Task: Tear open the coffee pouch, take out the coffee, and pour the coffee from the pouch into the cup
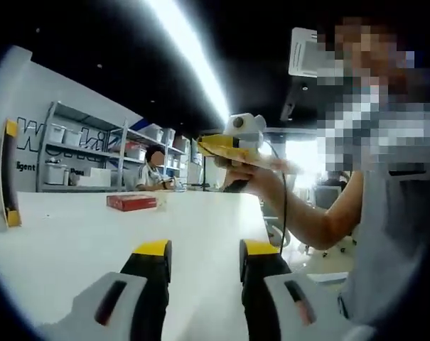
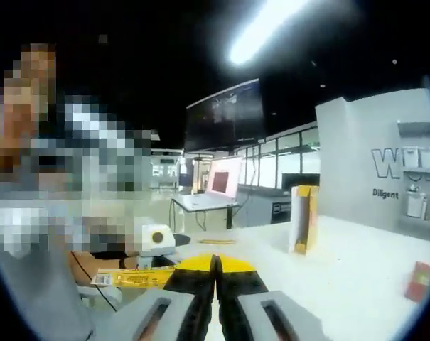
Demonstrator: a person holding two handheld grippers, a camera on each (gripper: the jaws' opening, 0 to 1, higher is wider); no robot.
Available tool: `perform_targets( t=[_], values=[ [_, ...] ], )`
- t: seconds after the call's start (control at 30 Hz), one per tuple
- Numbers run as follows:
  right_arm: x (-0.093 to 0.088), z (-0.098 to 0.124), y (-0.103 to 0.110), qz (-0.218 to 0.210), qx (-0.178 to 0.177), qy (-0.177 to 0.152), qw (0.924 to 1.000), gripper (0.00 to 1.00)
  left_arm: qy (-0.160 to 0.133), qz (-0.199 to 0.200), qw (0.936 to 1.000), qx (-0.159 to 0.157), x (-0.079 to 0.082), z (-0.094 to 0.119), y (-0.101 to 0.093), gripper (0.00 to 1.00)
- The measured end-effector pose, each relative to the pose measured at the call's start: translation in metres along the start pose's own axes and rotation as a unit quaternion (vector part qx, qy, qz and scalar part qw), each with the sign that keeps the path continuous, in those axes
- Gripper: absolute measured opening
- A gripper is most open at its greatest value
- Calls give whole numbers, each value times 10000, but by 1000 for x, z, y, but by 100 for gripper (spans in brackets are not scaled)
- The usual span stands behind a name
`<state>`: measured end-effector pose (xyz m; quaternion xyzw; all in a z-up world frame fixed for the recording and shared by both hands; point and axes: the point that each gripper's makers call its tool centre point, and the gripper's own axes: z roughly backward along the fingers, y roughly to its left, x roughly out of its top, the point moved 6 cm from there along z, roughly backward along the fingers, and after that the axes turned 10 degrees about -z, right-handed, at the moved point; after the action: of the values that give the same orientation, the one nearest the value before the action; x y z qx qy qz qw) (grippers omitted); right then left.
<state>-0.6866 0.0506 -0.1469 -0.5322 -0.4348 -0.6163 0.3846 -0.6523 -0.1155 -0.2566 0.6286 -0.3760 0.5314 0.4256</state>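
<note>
In the left gripper view my left gripper (image 1: 204,259) stands open low over the white table (image 1: 94,234), with nothing between its yellow-tipped jaws. A hand holds my right gripper (image 1: 237,141) up in the air to the right, above the table's edge, with a flat yellow coffee pouch (image 1: 271,162) sticking out of it. In the right gripper view my right gripper (image 2: 215,268) has its jaws pressed together. The yellow printed coffee pouch (image 2: 133,277) reaches out to the left from them, seemingly pinched by one edge.
A small red box (image 1: 133,202) (image 2: 421,280) lies on the table. An upright yellow box (image 1: 8,174) (image 2: 303,219) stands near the table's end. Shelves with white bins (image 1: 79,153) and a seated person (image 1: 154,174) are behind. A desk with a laptop (image 2: 215,188) stands beyond.
</note>
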Motion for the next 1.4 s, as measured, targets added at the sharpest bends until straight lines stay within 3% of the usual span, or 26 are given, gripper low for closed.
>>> perform_targets(
  t=[0.47,0.53,0.63,0.73,0.77,0.87,0.97,1.0,1.03,1.13,1.2,1.27,1.3,1.33,1.4],
  values=[
    [4,3,14,83,178,-89,9998,1,19,18,10000,-9,1,1,-1,41],
    [4,2,11,126,87,-83,9998,1,26,18,10000,-7,2,1,-1,41],
    [-2,-1,-4,306,-328,112,9989,1,29,19,10000,-3,2,1,-1,41],
    [-4,-4,1,320,-256,143,9991,1,26,17,10000,-4,2,1,-1,41],
    [-4,-5,6,290,-85,122,9995,1,32,22,10000,-1,2,1,-1,41],
    [9,2,37,-126,1034,-311,9941,1,28,20,10000,-2,3,1,-1,41],
    [21,11,45,-202,1407,-583,9881,1,24,19,10000,-7,3,1,-1,43],
    [23,12,43,-206,1388,-636,9881,1,8,183,9998,-78,1,2,-1,46],
    [25,12,41,-203,1323,-676,9887,1,22,93,9999,-35,0,0,3,41],
    [21,11,16,30,496,-504,9975,1,40,53,10000,-4,-4,-3,8,41],
    [14,8,-3,213,-161,-178,9995,1,61,26,10000,15,-6,-4,9,40],
    [11,5,4,157,126,-119,9997,1,55,38,10000,10,-6,-5,9,40],
    [13,4,18,67,568,-182,9982,1,55,38,10000,14,-6,-6,9,40],
    [11,7,29,23,949,-33,9955,1,62,41,10000,13,-6,-6,9,40],
    [15,13,46,-31,1461,-90,9892,1,82,42,10000,14,-6,-7,8,40]
  ],
)
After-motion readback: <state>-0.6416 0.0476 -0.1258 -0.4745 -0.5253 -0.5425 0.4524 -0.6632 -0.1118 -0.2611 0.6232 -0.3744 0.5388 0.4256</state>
